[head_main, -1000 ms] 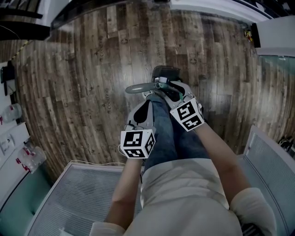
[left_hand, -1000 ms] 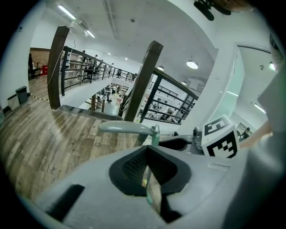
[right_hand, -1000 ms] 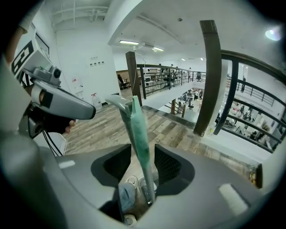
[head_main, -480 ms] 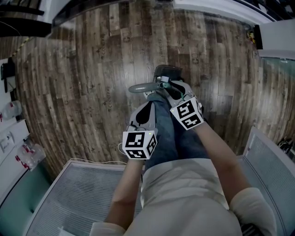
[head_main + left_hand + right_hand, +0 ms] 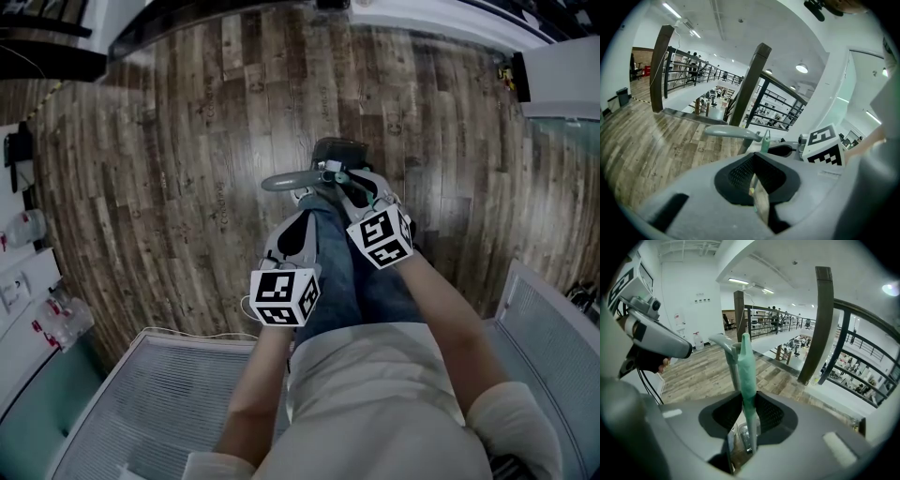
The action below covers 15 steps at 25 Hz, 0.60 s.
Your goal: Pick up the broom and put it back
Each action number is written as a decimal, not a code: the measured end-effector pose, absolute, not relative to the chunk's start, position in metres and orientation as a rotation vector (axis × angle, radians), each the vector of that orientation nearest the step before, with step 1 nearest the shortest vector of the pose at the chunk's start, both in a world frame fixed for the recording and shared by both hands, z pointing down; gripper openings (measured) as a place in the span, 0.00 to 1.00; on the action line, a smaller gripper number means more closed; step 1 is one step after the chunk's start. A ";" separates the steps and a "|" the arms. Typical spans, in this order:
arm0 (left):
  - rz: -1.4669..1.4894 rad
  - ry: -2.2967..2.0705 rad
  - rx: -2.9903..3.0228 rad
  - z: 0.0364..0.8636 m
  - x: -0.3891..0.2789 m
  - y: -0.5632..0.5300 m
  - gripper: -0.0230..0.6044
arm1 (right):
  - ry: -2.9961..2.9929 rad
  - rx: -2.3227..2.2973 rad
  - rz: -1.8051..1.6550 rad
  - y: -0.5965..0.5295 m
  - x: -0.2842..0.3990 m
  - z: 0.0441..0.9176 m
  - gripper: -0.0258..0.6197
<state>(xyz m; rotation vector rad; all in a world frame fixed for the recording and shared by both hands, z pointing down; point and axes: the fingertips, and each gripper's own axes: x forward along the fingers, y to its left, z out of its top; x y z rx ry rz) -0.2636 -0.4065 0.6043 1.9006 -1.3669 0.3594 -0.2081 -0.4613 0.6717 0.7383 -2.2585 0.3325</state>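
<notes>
Pads of the right gripper press from both sides on a slim teal-green plastic broom handle. The jaws have just been closing and now sit partly drawn in, stopped by the handle's own width. The handle's long axis runs out through the gap and rises away from the fingertips, about upright over the floor. Just behind it stands a grey stick with a curved top; whether it belongs to the same tool cannot be told. In the head view the handle leads down toward a dark shape, likely the brush head, on the brown plank floor ahead of the person's knees. The left gripper, jaws together and empty, hangs just beside the right one and farther from the handle. The lift therefore probably falls to the right hand, drawing along the handle's axis.
</notes>
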 end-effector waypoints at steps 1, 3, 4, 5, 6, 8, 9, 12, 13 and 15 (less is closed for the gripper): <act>0.359 -1.367 1.902 0.603 -0.262 -0.406 0.05 | -2.258 0.741 0.332 -0.461 -0.206 0.671 0.20; 0.357 -1.366 1.906 0.601 -0.260 -0.405 0.05 | -2.258 0.744 0.330 -0.458 -0.203 0.669 0.20; 0.355 -1.367 1.908 0.600 -0.259 -0.404 0.05 | -2.259 0.744 0.329 -0.457 -0.201 0.668 0.20; 0.353 -1.367 1.909 0.599 -0.258 -0.403 0.05 | -2.259 0.744 0.328 -0.455 -0.200 0.667 0.20; 0.352 -1.368 1.910 0.598 -0.256 -0.403 0.05 | -2.259 0.744 0.327 -0.453 -0.198 0.666 0.20; 0.352 -1.366 1.915 0.596 -0.253 -0.401 0.05 | -2.259 0.747 0.325 -0.451 -0.195 0.664 0.20; 0.352 -1.366 1.919 0.595 -0.251 -0.401 0.05 | -2.259 0.750 0.323 -0.449 -0.193 0.663 0.20; 0.351 -1.364 1.929 0.592 -0.247 -0.399 0.05 | -2.257 0.760 0.321 -0.447 -0.188 0.661 0.20; 0.351 -1.365 1.931 0.591 -0.246 -0.399 0.05 | -2.256 0.763 0.321 -0.446 -0.186 0.660 0.20; 0.350 -1.364 1.934 0.589 -0.243 -0.399 0.05 | -2.254 0.770 0.321 -0.444 -0.181 0.657 0.20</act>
